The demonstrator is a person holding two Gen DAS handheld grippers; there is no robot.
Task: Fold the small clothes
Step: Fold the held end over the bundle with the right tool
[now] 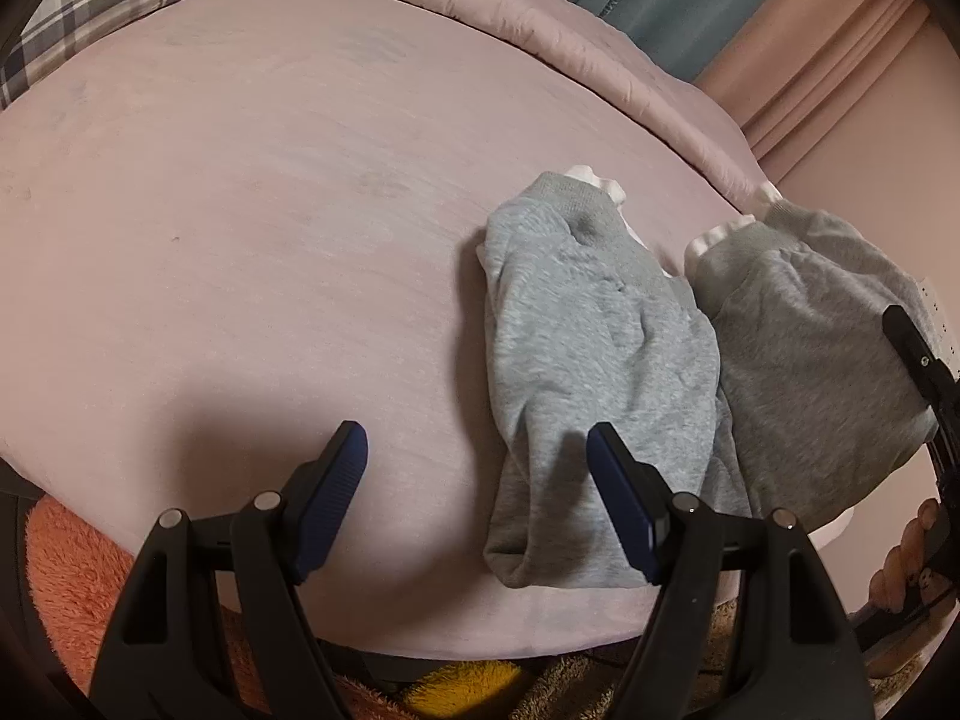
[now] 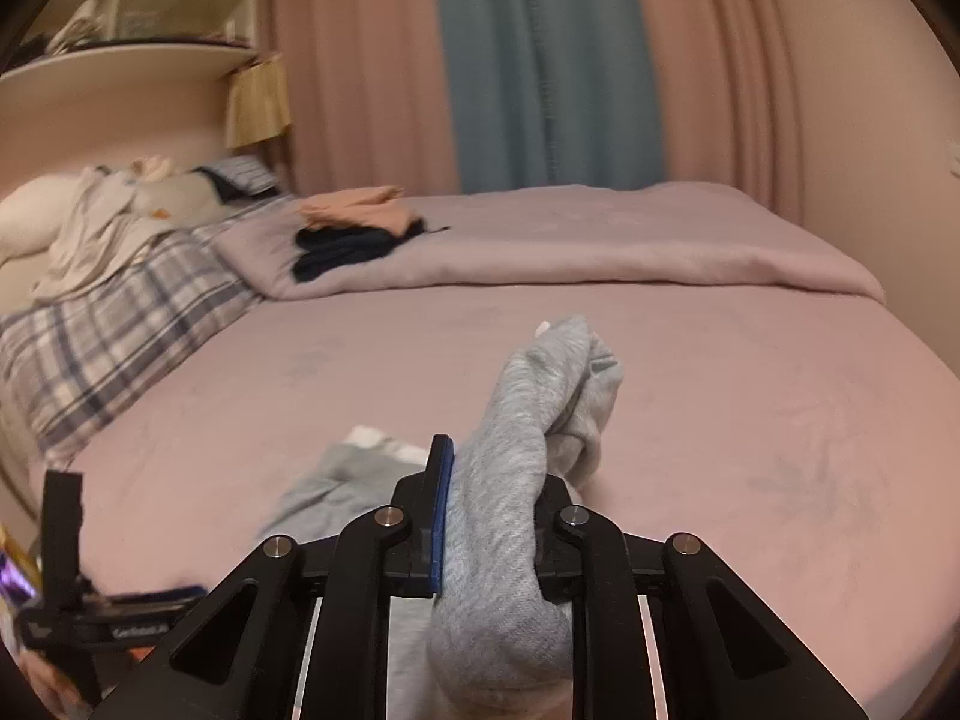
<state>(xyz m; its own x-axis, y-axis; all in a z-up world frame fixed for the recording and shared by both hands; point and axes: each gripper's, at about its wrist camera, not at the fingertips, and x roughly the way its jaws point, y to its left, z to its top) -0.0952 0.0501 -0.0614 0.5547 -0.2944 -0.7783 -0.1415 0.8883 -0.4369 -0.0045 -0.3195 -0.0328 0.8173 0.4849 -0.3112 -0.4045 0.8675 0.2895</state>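
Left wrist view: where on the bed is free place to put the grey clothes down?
Bare pink sheet lies left of the grey sweatpants, up to the plaid blanket and the folded quilt. It is crowded on the right, near the bed's edge, where the sweatpants lie.

1. I see grey pants (image 1: 600, 360) of soft, matt fleecy cloth.
2. The bed (image 1: 240, 240) sheet looks velvety, matt pink.
3. My left hand-held gripper (image 1: 477, 456) shows matt black plastic, ribbed blue pads (image 1: 342, 480), shiny metal pins.

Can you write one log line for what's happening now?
left tongs: open, empty | right tongs: shut on grey pants, one leg lifted | pink bed: other leg flat
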